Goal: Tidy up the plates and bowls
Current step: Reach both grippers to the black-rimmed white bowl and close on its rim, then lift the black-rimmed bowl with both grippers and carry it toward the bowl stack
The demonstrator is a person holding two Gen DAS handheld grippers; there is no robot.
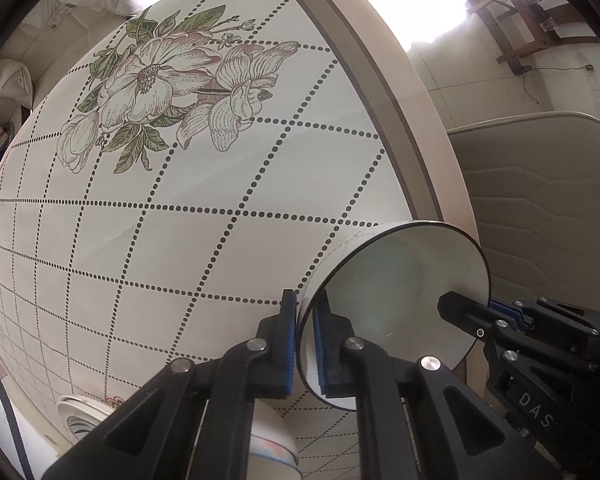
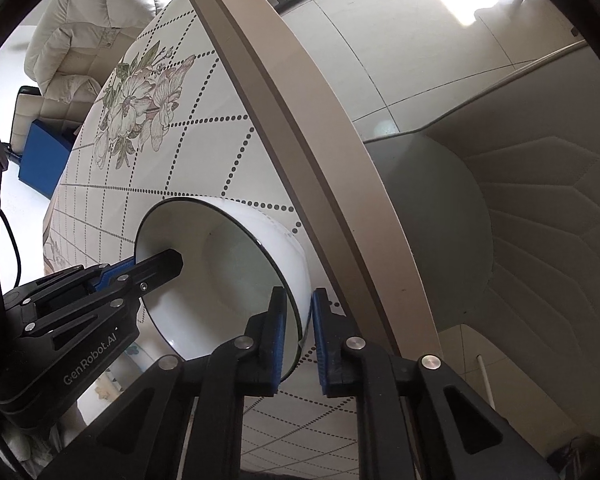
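Observation:
A white bowl [image 1: 396,280] with a thin dark rim stands on the flowered tablecloth [image 1: 204,240], close to the table's edge. My left gripper [image 1: 305,308] is shut on the bowl's rim, one pad inside and one outside. On the opposite side of the rim, one of my right gripper's fingers [image 1: 464,312] reaches into the bowl. In the right wrist view my right gripper [image 2: 299,304] is shut on the wall of the same bowl [image 2: 220,280], and one of my left gripper's fingers [image 2: 160,266] sits inside the far rim.
A patterned bowl [image 1: 276,448] and a stacked dish [image 1: 84,412] lie near the bottom left. The beige table rim [image 1: 432,152] curves just beyond the white bowl, with a padded chair [image 1: 540,208] below it. A cushioned sofa [image 2: 92,28] stands beyond the table.

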